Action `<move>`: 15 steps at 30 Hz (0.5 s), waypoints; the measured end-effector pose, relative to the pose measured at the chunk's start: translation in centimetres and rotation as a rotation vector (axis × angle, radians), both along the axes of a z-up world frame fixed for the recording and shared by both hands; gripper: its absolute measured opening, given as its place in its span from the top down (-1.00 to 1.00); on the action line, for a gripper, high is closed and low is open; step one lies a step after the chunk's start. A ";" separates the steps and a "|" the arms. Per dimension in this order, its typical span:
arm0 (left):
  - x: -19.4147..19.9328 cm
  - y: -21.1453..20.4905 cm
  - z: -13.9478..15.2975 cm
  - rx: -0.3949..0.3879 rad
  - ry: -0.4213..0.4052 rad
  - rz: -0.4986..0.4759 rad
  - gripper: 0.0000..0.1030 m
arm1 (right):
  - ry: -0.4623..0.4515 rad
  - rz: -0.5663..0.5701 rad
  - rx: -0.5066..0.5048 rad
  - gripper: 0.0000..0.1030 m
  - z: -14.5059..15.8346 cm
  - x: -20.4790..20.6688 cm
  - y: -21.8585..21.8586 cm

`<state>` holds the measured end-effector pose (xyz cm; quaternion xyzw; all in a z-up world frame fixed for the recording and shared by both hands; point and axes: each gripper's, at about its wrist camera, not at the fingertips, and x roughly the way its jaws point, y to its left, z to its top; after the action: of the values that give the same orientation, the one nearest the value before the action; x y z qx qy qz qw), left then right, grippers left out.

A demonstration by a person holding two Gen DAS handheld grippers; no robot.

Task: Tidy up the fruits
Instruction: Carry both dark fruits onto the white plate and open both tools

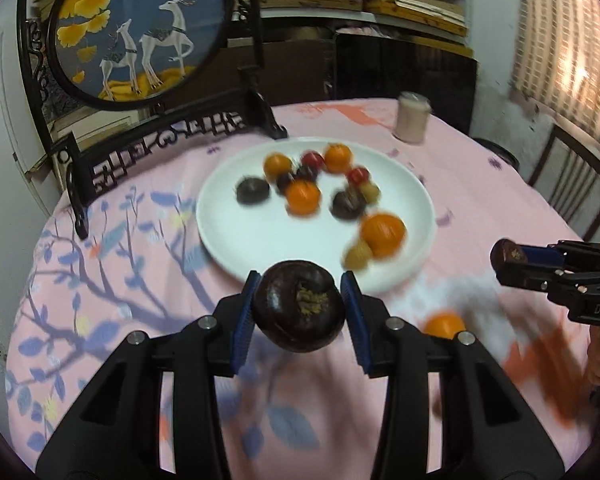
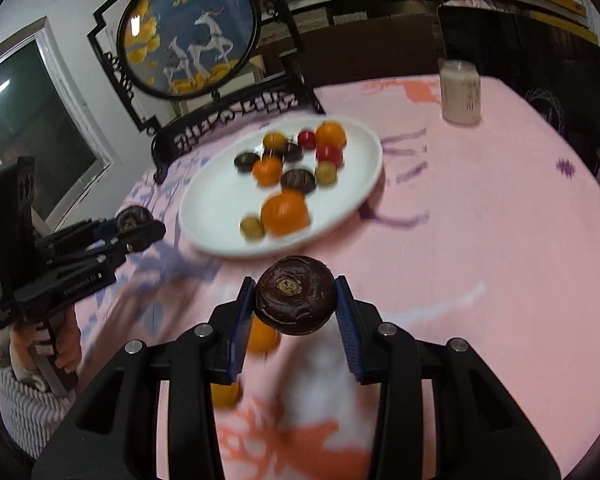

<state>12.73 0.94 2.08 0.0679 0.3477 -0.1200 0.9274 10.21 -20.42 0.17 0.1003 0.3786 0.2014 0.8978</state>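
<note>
Blue-padded fingers of the left gripper (image 1: 300, 308) are clamped on a dark brown fruit (image 1: 299, 306), partly closed to its width, and carry it clear of the counter (image 1: 100, 300). Fingers of the right gripper (image 2: 296, 300) grip a second dark fruit (image 2: 295, 295) in the same way, its dried stem end facing up. Each gripper also shows in the other's view, off to the side, with its fruit pinched at the tip.

Below them, on the pink flowered cloth, at least two oranges (image 2: 262, 334) lie loose and are not yet gathered; blur hides whether more are there. Just beyond, the white plate (image 1: 228, 232) already holds most of the fruit: several oranges, two or three dark fruits, small red ones and pale yellowish ones, scattered rather than sorted. My judgement is that the task is well along, with the two held fruits and the loose oranges left to place.

Farther back, a pale jar (image 2: 460, 92) stands on the cloth, its print too small to read. A round deer picture (image 1: 140, 28) in a black frame stands behind the plate. Letters "DAS" show on the right gripper's body; the left one's lettering is illegible.
</note>
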 end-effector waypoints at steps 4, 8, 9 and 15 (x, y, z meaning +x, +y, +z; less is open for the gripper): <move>3.6 -0.1 -0.2 -0.034 0.020 0.034 0.19 | 0.002 -0.049 0.012 0.22 0.6 5.0 0.8; 5.2 0.2 -0.9 -0.049 0.020 0.057 -0.33 | 0.031 -0.103 0.068 0.18 -0.8 8.7 0.6; 5.2 0.3 -0.9 -0.058 0.014 0.059 -0.40 | 0.042 -0.111 0.111 0.09 -1.1 9.1 0.3; 4.6 0.8 -1.3 -0.075 0.028 0.045 -0.45 | -0.007 -0.120 0.111 -0.10 -0.7 7.8 -0.8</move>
<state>17.35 1.69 0.74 0.0234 0.3572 -0.1133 0.9268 17.97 -21.18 -0.55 0.1717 0.3571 0.1684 0.9026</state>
